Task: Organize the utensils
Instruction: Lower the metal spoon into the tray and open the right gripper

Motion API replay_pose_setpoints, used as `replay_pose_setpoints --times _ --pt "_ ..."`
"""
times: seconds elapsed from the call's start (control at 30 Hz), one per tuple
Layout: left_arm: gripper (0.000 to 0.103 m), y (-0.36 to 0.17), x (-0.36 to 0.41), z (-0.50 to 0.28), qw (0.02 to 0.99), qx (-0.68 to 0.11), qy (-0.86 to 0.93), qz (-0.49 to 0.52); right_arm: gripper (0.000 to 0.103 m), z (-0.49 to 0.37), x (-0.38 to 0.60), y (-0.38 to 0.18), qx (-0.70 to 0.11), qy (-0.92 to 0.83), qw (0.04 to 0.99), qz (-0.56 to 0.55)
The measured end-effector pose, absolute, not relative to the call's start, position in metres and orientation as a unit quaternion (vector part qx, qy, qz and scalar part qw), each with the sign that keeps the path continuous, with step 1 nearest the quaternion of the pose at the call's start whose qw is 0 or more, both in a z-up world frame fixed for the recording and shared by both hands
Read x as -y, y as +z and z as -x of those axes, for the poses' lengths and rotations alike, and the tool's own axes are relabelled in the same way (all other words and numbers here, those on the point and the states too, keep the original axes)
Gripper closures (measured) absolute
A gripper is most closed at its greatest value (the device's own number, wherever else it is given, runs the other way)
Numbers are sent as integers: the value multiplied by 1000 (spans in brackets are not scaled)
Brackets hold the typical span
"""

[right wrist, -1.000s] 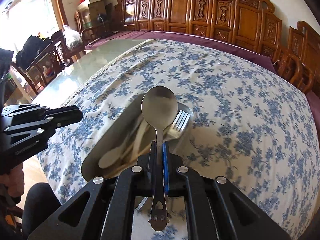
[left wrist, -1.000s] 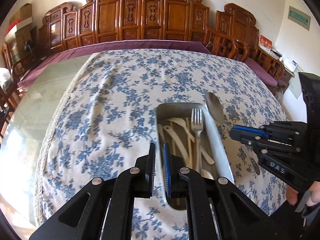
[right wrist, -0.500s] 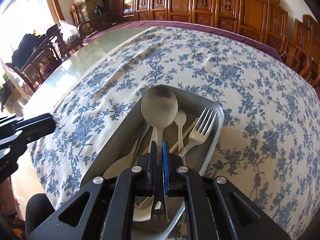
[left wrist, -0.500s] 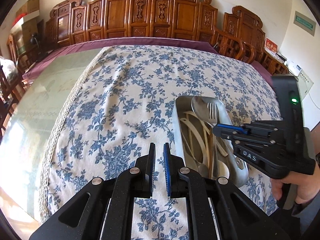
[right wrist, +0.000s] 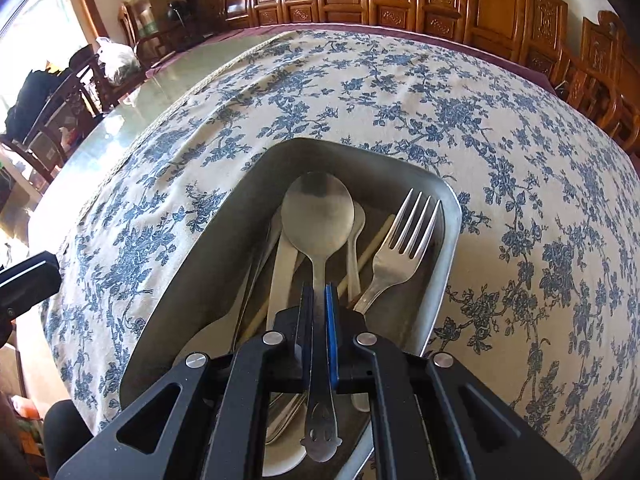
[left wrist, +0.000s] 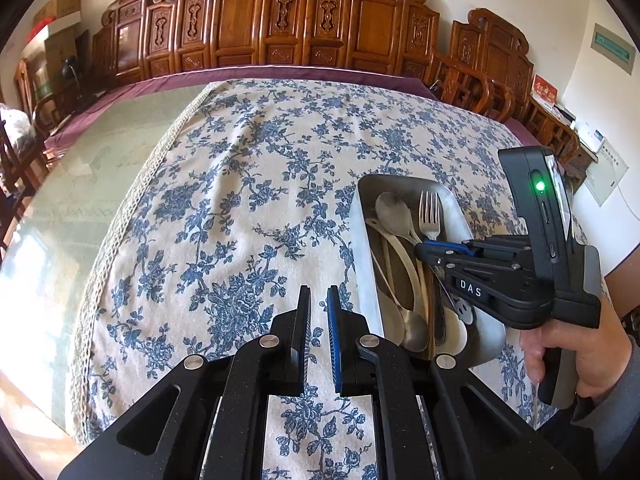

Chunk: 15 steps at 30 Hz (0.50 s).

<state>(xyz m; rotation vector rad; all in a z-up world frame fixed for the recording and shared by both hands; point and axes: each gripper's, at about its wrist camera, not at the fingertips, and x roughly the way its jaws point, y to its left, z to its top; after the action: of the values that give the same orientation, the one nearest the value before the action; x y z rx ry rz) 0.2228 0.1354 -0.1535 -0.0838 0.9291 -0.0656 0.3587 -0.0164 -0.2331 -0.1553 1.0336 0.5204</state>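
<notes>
A rectangular metal tray [right wrist: 440,280] [left wrist: 362,248] sits on the blue-flowered tablecloth. In it lie a metal fork [right wrist: 404,248] [left wrist: 430,216], white plastic spoons [right wrist: 280,276] [left wrist: 400,252] and pale chopsticks [right wrist: 372,248]. My right gripper [right wrist: 319,292] [left wrist: 420,249] is shut on the handle of a metal spoon [right wrist: 318,216] [left wrist: 394,212], held low inside the tray with its bowl pointing to the far end. My left gripper [left wrist: 319,296] hangs shut and empty over the cloth just left of the tray.
The cloth [left wrist: 248,184] covers most of a glass-topped table [left wrist: 80,168]; bare glass lies to the left. Carved wooden chairs [left wrist: 280,20] line the far side and right. A person's hand [left wrist: 576,352] grips the right tool's handle.
The right gripper has sunk with the metal spoon from above the tray's rim down into the tray. The left gripper has drifted left, away from the tray.
</notes>
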Motion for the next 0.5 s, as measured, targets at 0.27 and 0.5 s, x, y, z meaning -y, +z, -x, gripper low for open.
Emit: replay_pose_setpoints --times 0.27,0.5 --pt "96 -147 -127 -218 895 -443 -31 40 94 -333 30 -204 -448 252 853 85" --pt "75 -134 -108 -203 901 -432 -27 33 82 -294 67 -171 -414 249 873 61"
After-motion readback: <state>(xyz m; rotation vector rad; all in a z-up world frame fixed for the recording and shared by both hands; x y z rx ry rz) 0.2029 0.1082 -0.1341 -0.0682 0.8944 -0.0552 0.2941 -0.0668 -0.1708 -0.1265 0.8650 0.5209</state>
